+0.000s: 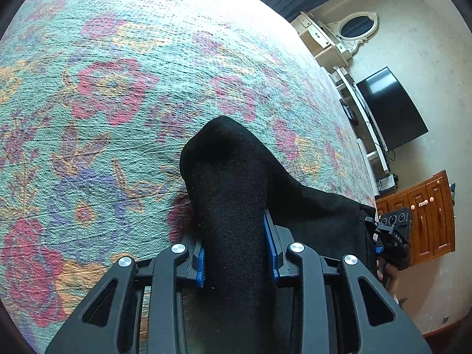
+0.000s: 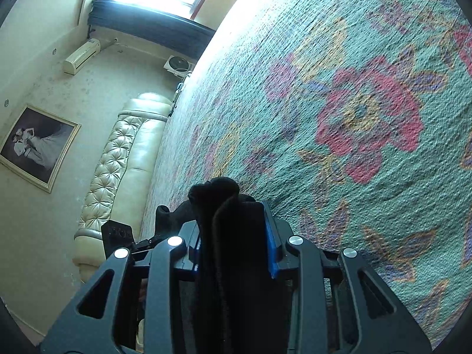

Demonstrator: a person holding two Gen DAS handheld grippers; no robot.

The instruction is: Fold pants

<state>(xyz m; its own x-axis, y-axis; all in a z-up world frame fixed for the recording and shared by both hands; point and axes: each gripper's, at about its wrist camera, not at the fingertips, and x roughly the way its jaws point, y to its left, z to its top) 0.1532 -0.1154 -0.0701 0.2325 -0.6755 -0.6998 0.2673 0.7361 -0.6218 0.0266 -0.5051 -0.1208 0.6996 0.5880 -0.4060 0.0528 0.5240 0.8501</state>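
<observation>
The floral bedspread (image 1: 103,88) fills most of both views, teal with red and purple flowers, lying flat with only fine wrinkles. In the left wrist view it takes up the whole left and centre of the frame; in the right wrist view it fills the right side.

The black pants (image 1: 233,194) are the next largest thing. In the left wrist view they rise from the lower centre of the frame as a thick bunched ridge, then drape off to the lower right toward the other tool. In the right wrist view a stacked bundle of the same cloth (image 2: 233,236) stands at lower centre, with several layers showing edge-on.

The left gripper (image 1: 236,253) is clenched on the pants, blue pads pressed against the cloth on both sides. The right gripper (image 2: 236,233) likewise grasps the pants between its pads; it also shows small at the lower right edge of the left wrist view.

As a judgement: both ends of the garment are held up off the bedspread, so the fold is mid-way at best. The layered bundle suggests some doubling is done, but how many folds cannot be told. Laying the cloth down, squaring it and letting go seem left to do.
</observation>
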